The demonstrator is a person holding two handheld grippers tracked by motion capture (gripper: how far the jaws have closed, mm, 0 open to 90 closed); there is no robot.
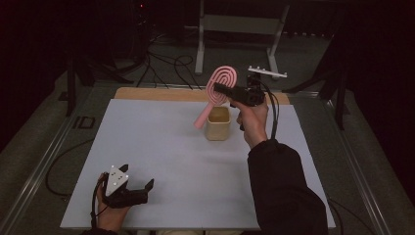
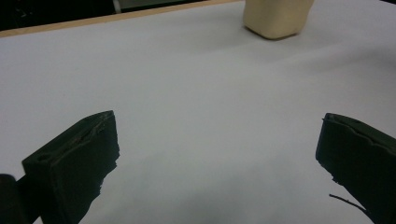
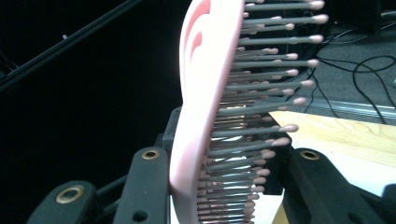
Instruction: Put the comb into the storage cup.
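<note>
My right gripper (image 1: 219, 90) is shut on the oval head of a pink hairbrush (image 1: 219, 88), held in the air above the far middle of the table. The brush's handle slants down and left, its end beside the rim of a cream square cup (image 1: 218, 123). Along my right gripper's jaws, the pink brush (image 3: 201, 93) stands edge-on with its grey bristles pointing right, pinched between the two black fingers (image 3: 140, 186). My left gripper (image 1: 139, 188) rests open on the near left of the table, nothing between its fingers (image 2: 74, 163). The cream cup (image 2: 278, 18) sits far ahead of it.
The white tabletop (image 1: 161, 147) has a wooden strip (image 1: 156, 94) along its far edge. Beyond it stand a metal frame (image 1: 240, 34) and loose cables (image 1: 171, 66) on the floor. A dark sleeve (image 1: 284, 191) crosses the near right of the table.
</note>
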